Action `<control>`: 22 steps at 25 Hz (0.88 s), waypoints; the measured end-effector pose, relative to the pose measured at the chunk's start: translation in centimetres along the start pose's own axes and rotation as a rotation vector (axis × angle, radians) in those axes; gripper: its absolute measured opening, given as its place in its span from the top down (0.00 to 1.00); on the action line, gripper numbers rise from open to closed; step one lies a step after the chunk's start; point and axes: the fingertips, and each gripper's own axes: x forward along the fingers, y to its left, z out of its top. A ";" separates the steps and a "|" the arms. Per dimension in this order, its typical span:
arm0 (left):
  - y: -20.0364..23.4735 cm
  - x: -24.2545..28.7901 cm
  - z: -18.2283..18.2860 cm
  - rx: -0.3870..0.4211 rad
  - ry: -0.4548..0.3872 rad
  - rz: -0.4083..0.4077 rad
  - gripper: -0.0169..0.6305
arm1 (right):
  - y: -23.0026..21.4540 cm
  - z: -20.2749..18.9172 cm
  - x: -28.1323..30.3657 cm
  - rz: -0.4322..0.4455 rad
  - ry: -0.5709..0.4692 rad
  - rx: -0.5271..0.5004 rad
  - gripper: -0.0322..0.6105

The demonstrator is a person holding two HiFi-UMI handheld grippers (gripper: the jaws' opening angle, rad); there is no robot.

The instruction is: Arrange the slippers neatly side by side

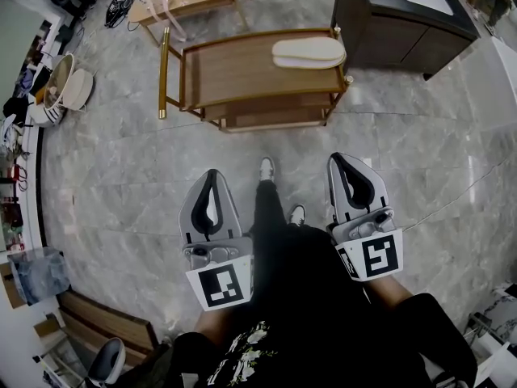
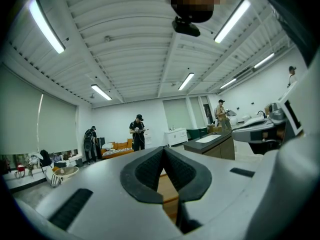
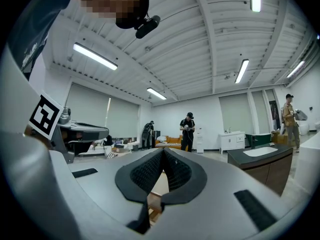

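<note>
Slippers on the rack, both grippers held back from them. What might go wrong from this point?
1. The white slippers lie pressed together at the right end of the wooden rack, near its edge; a nudge may push one off.
2. The left gripper and right gripper both have jaws shut and empty; arriving shut would shove rather than grasp.
3. Lying so close, both may get pinched at once.
</note>
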 end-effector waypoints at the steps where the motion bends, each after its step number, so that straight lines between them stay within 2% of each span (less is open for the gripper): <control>1: -0.1 0.2 0.0 0.002 0.000 -0.002 0.97 | -0.1 0.0 0.1 0.000 0.001 0.000 0.95; 11: 0.7 2.5 0.2 0.011 -0.003 0.013 0.97 | -1.1 -0.2 2.1 0.001 0.017 -0.015 0.95; 22: 0.8 6.0 -0.7 0.010 0.024 -0.006 0.97 | -2.3 -0.9 5.2 0.016 0.030 -0.007 0.95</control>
